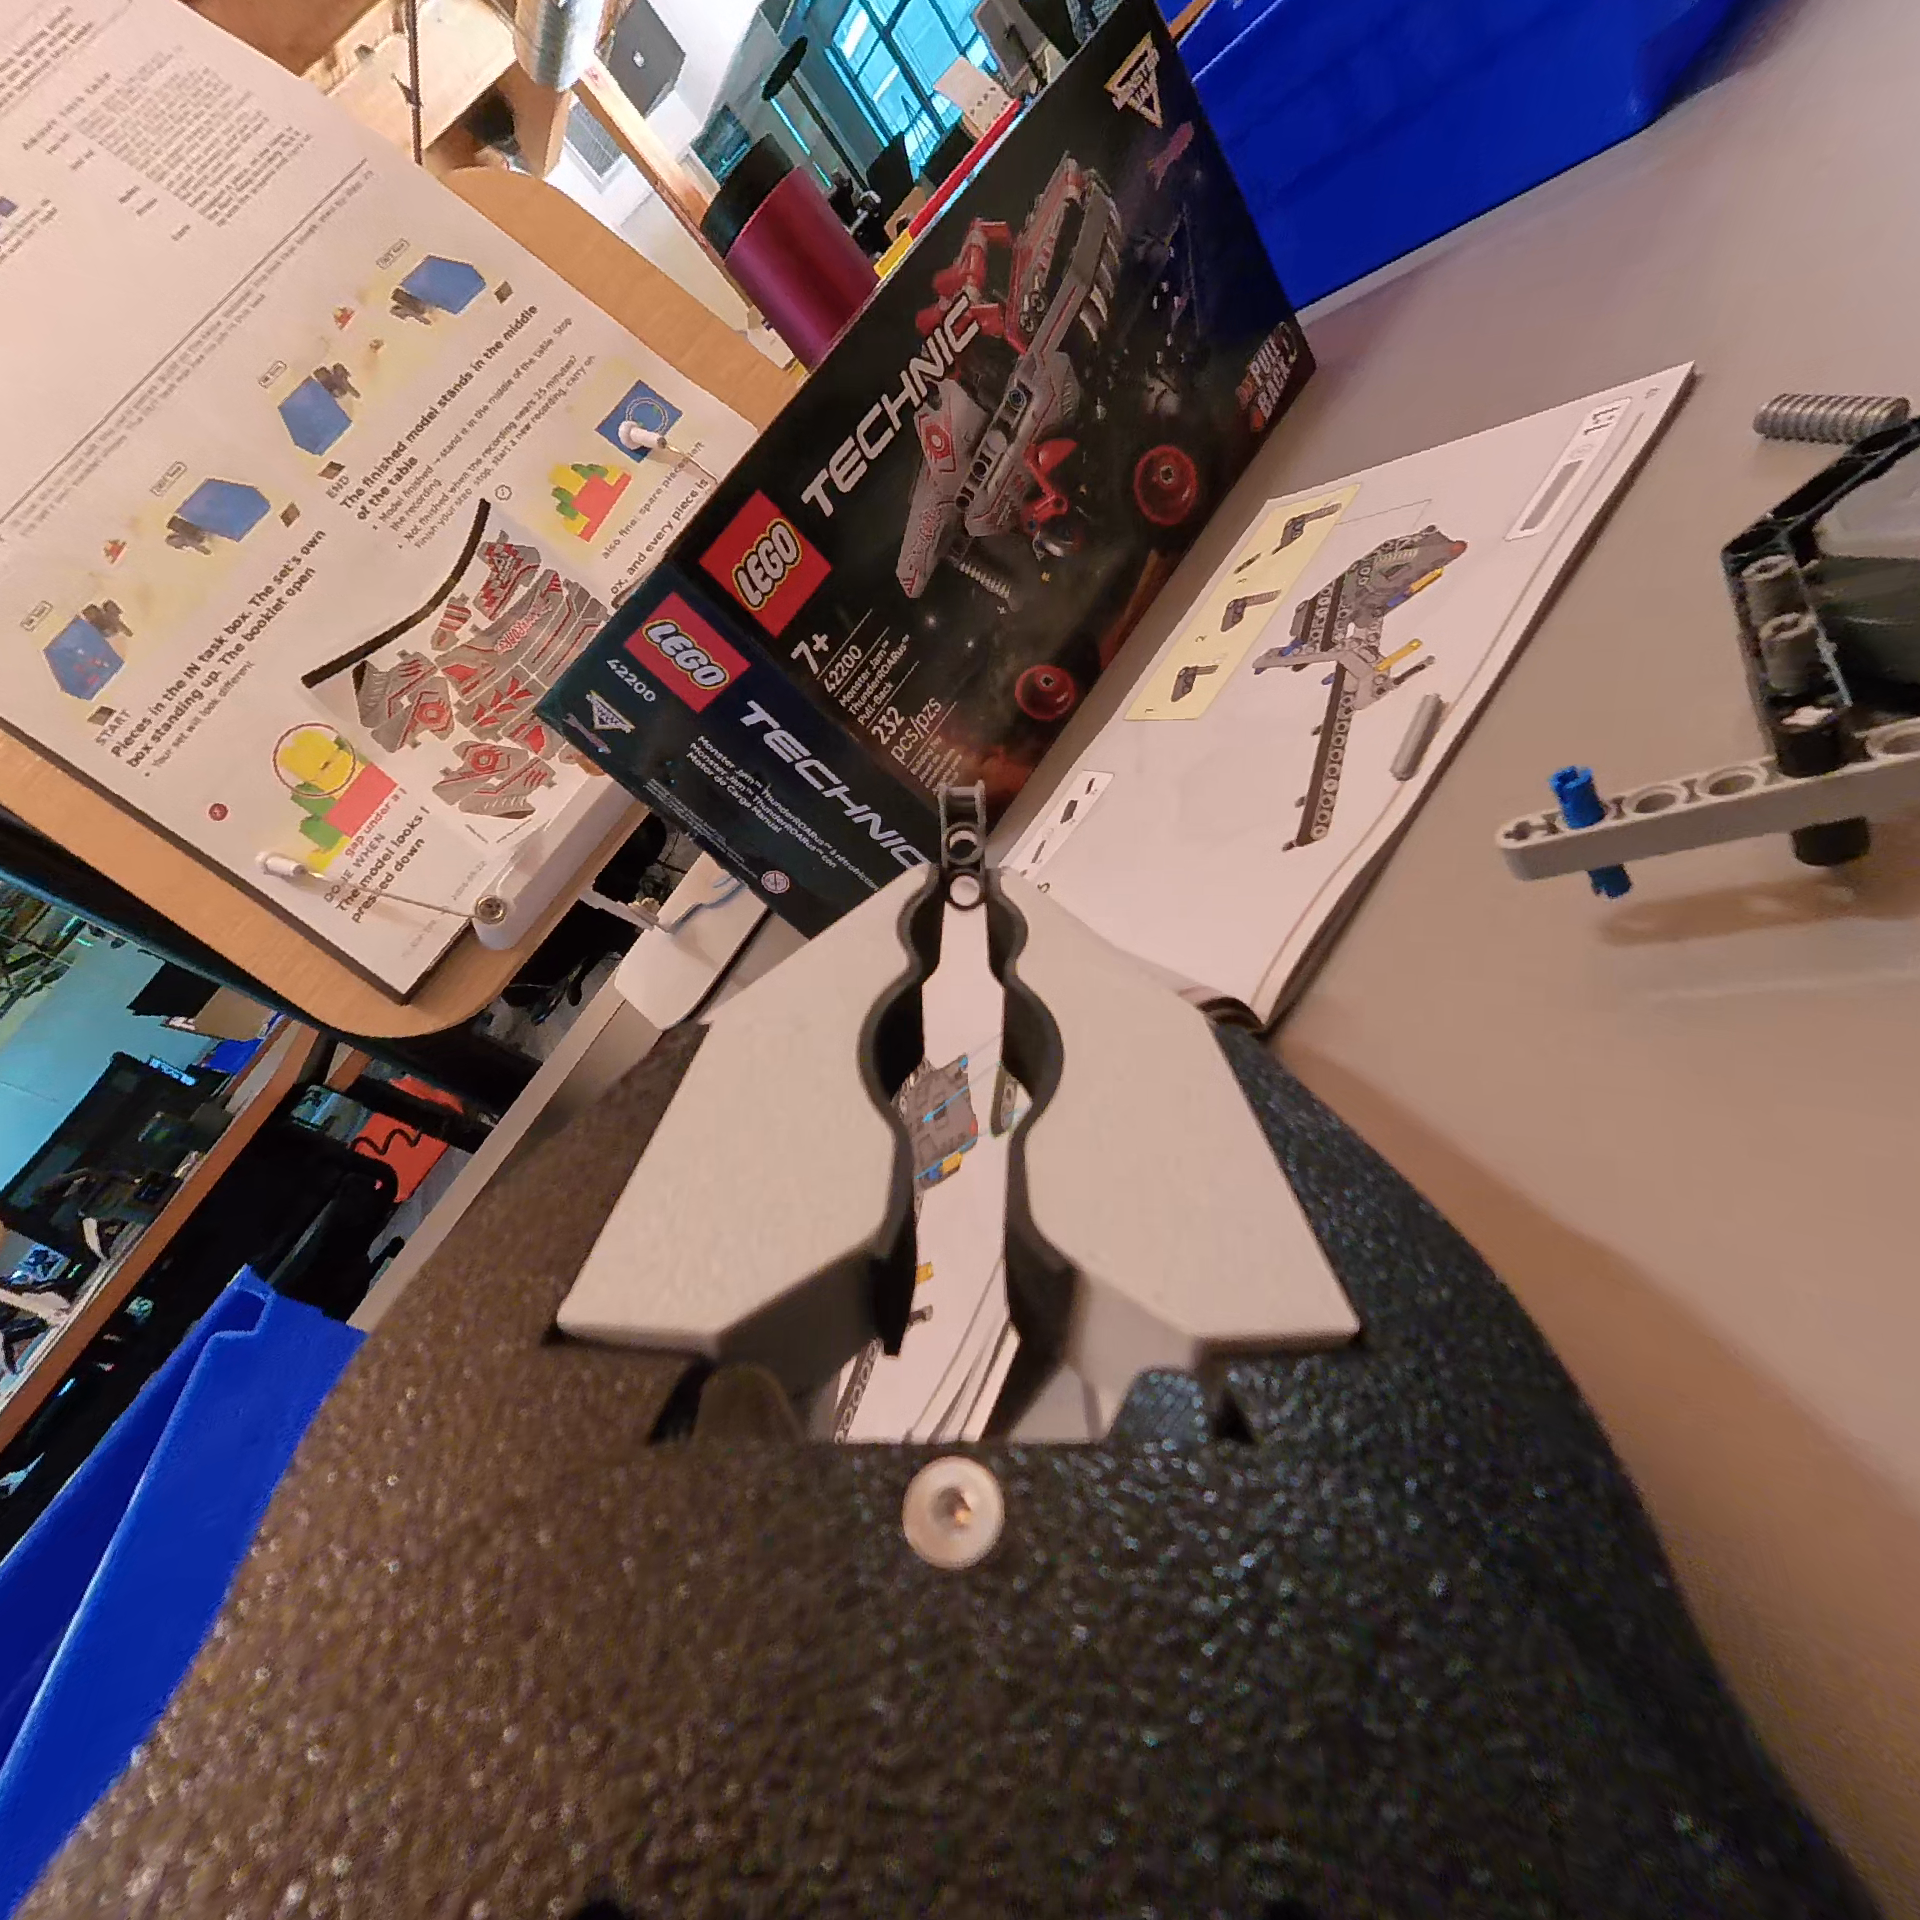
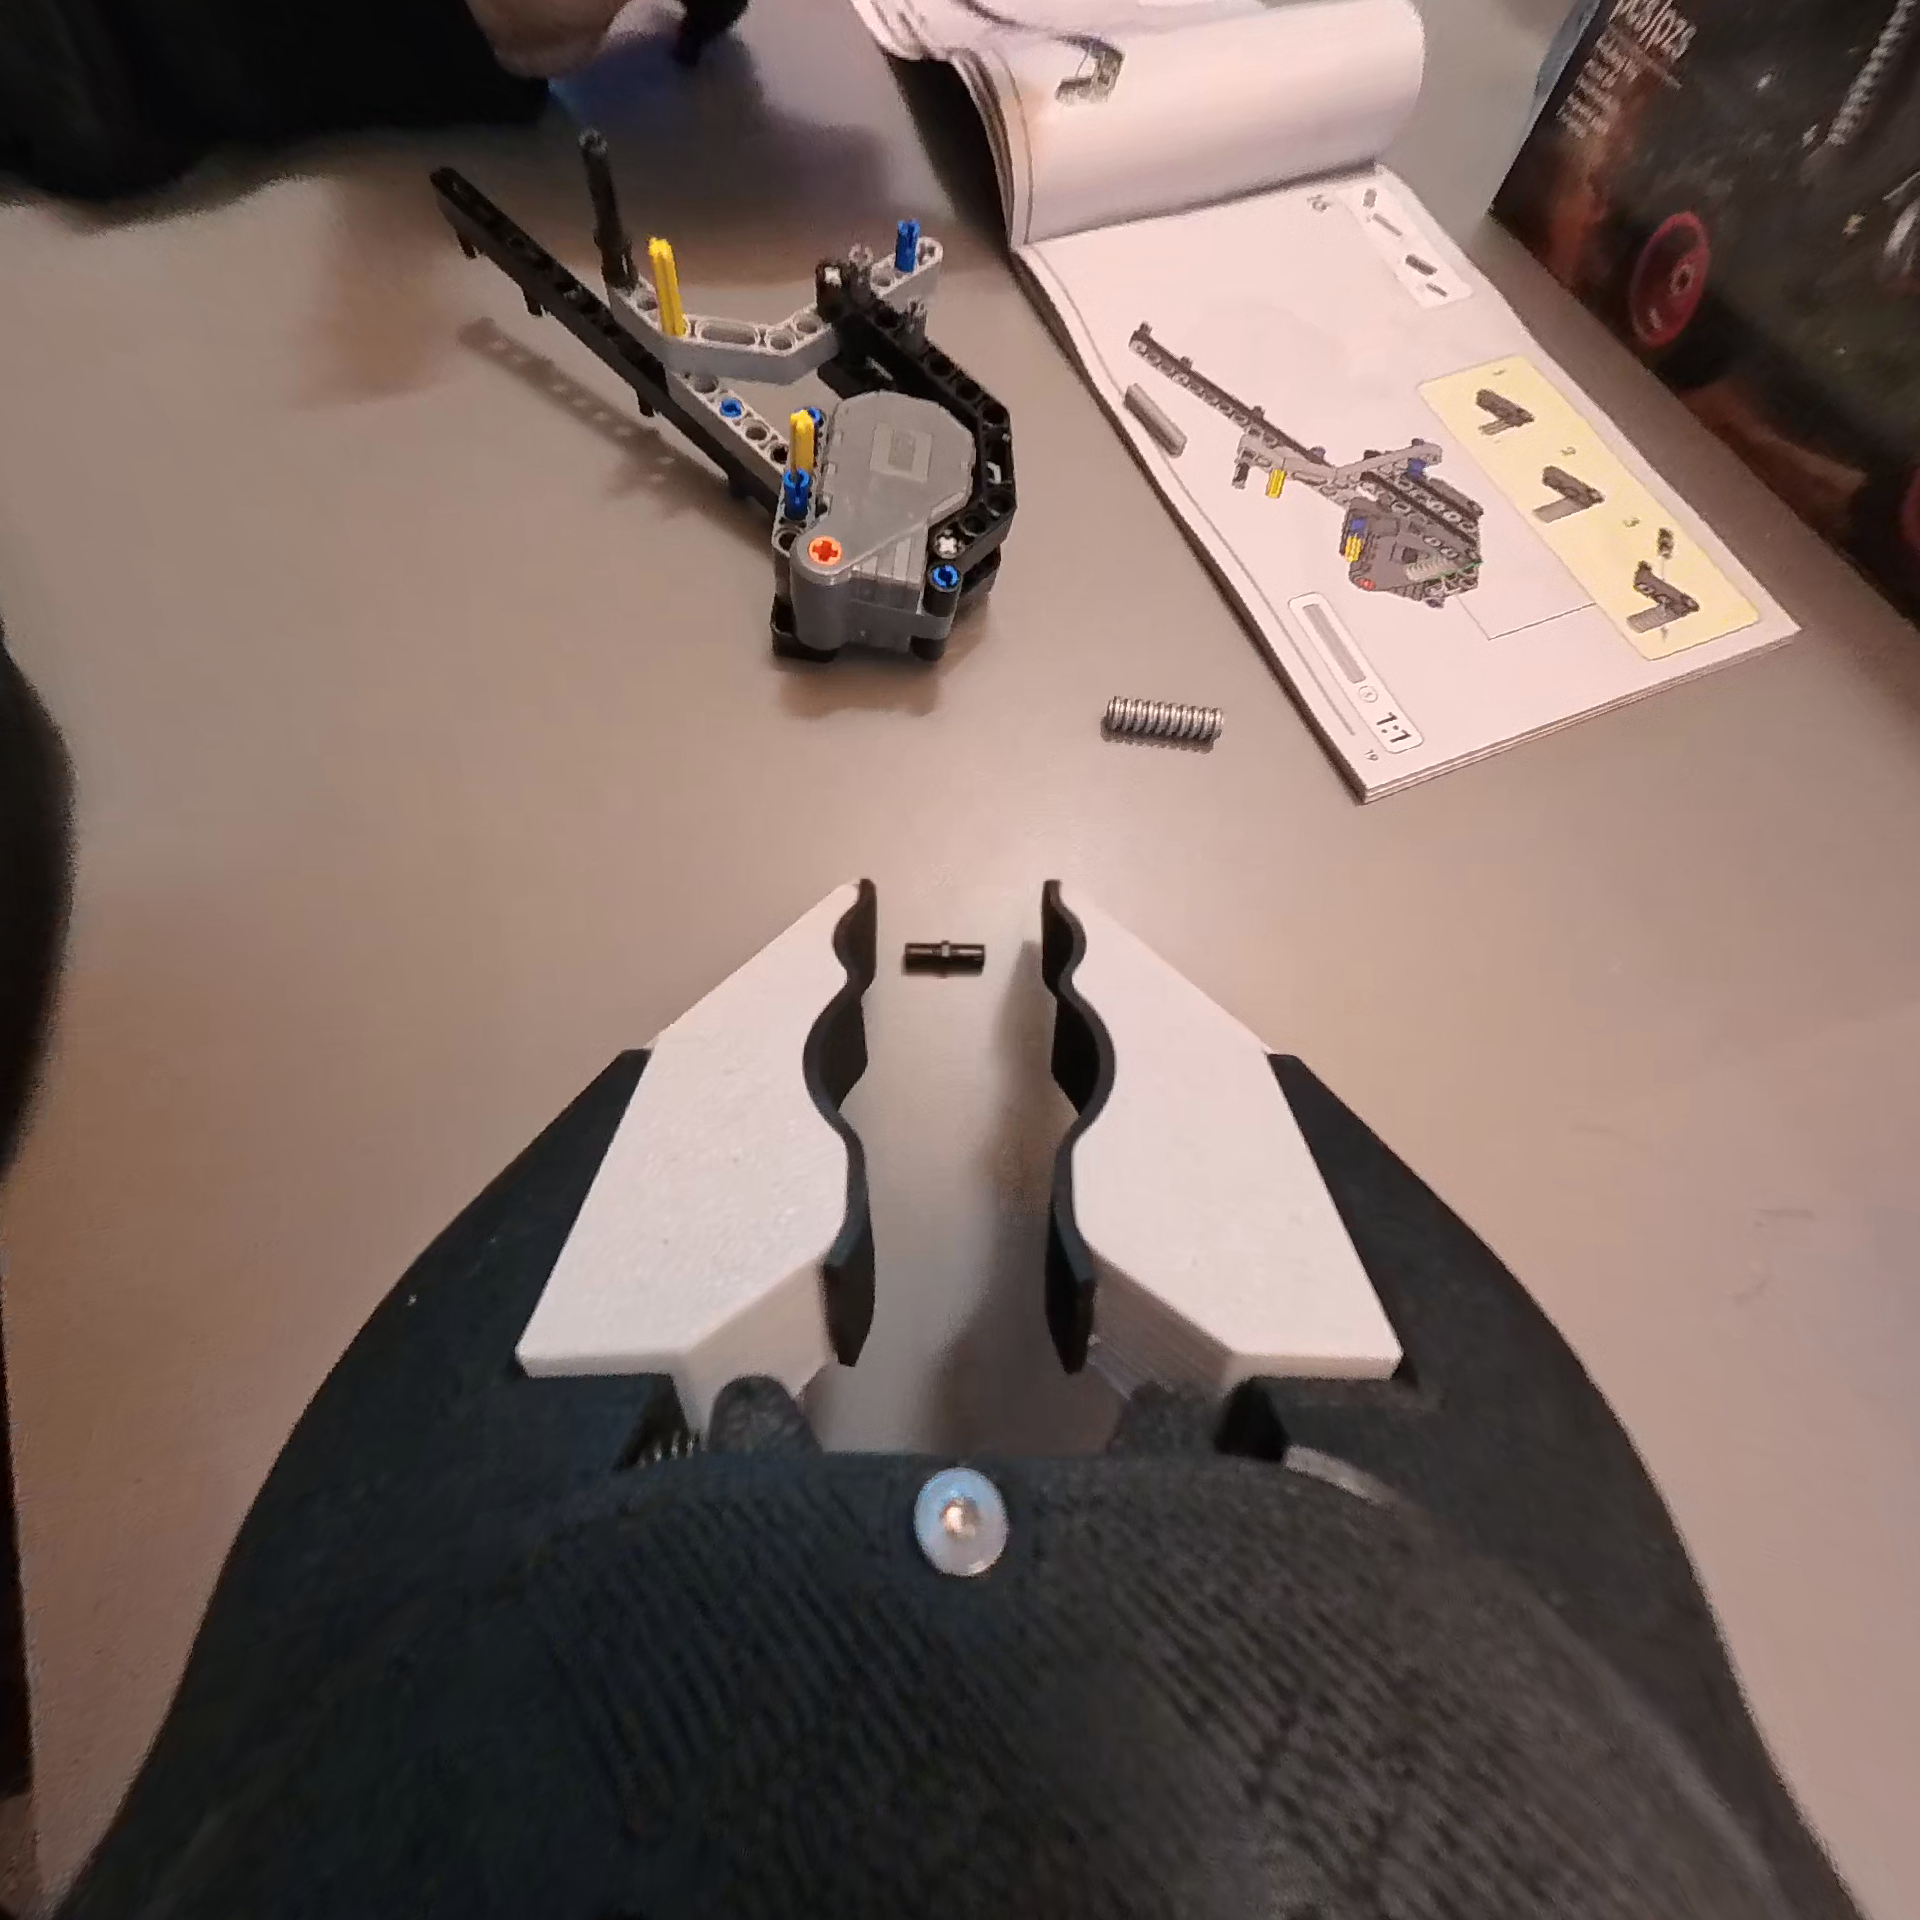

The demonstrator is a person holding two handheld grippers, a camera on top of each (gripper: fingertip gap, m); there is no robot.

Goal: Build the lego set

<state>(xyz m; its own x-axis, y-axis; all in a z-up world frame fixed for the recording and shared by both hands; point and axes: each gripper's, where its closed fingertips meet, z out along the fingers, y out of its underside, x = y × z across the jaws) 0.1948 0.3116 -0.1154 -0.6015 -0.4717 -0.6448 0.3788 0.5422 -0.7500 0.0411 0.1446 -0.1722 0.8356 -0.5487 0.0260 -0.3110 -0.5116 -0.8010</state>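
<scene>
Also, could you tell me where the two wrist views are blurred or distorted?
Left wrist view: wide-angle bending tilts the set box; the gripped dark grey connector is sharp. Right wrist view: the black pin is crisp, the curled booklet pages smear at top.

Bare table [image 2: 416,831] ahead, spring [image 2: 1162,721] – booklet [image 2: 1455,499] rightward

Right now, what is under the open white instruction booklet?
Only the grey table shows around the open white instruction booklet, which lies flat on it. The pages cover whatever is beneath, so that cannot be seen. A small metal spring lies beside it, not under.
</scene>
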